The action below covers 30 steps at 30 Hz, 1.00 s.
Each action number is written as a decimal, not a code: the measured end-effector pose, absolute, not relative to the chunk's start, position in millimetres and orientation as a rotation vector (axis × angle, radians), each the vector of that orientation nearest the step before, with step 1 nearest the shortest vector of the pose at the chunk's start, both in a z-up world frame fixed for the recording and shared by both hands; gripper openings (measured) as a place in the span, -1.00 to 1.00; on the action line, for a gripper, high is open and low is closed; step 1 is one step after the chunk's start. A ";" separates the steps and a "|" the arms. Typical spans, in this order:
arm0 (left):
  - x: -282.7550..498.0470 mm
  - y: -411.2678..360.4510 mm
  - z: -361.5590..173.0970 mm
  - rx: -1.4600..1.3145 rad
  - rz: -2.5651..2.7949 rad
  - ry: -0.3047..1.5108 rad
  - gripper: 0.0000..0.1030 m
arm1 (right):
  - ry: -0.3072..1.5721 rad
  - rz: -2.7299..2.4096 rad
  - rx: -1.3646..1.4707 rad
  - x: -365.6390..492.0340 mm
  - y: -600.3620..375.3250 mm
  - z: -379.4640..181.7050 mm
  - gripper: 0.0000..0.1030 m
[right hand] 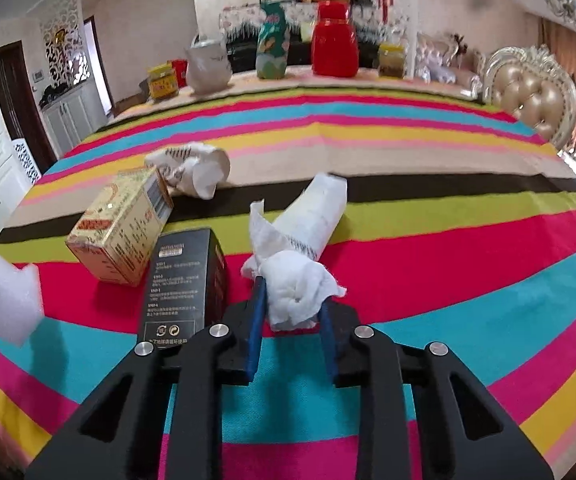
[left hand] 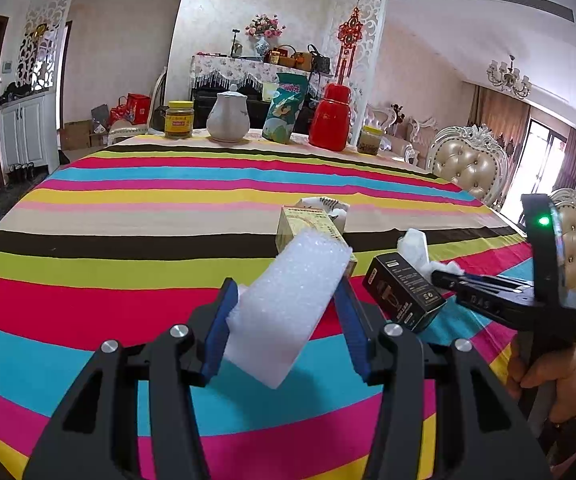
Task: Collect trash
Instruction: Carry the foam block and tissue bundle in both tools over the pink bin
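My left gripper [left hand: 284, 292] is shut on a white foam block [left hand: 291, 304] and holds it above the striped tablecloth [left hand: 128, 208]. My right gripper [right hand: 293, 292] is shut on a crumpled white tissue [right hand: 295, 286]; it shows from the side in the left wrist view [left hand: 443, 276]. A black box [right hand: 184, 280] lies just left of the right gripper, also in the left wrist view [left hand: 403, 296]. A yellow carton [right hand: 122, 226] lies beyond it. A paper roll [right hand: 315, 212] and a crumpled paper cup [right hand: 196, 168] lie farther out.
Along the table's far edge stand a yellow-lidded jar [left hand: 179, 119], a white teapot [left hand: 228, 116], a green snack bag [left hand: 286, 108], a red flask [left hand: 331, 116] and another jar [left hand: 369, 140]. Padded chairs [left hand: 467, 164] stand at the right.
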<state>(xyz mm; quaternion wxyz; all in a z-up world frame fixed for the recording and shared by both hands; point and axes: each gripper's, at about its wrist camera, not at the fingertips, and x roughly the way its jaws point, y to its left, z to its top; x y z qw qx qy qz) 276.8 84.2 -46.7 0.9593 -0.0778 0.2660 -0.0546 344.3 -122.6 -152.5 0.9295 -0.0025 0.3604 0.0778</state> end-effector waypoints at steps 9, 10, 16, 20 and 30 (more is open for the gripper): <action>278.7 82.9 -47.3 -0.155 -0.111 0.514 -0.05 | 0.676 0.116 0.102 336.9 -145.2 -146.0 -0.51; 278.2 83.2 -46.8 -0.156 -0.113 0.506 -0.05 | 0.676 0.117 0.105 336.8 -145.0 -146.1 -0.51; 271.7 85.7 -44.2 -0.158 -0.099 0.467 -0.05 | 0.689 0.134 0.172 324.5 -151.0 -145.6 -0.51; 256.8 82.2 -38.7 -0.137 -0.079 0.504 -0.05 | 0.677 0.192 0.153 293.1 -142.4 -135.3 -0.51; 193.4 89.2 -31.9 -0.149 -0.082 0.528 -0.05 | 0.624 0.291 0.101 230.4 -123.4 -119.1 -0.51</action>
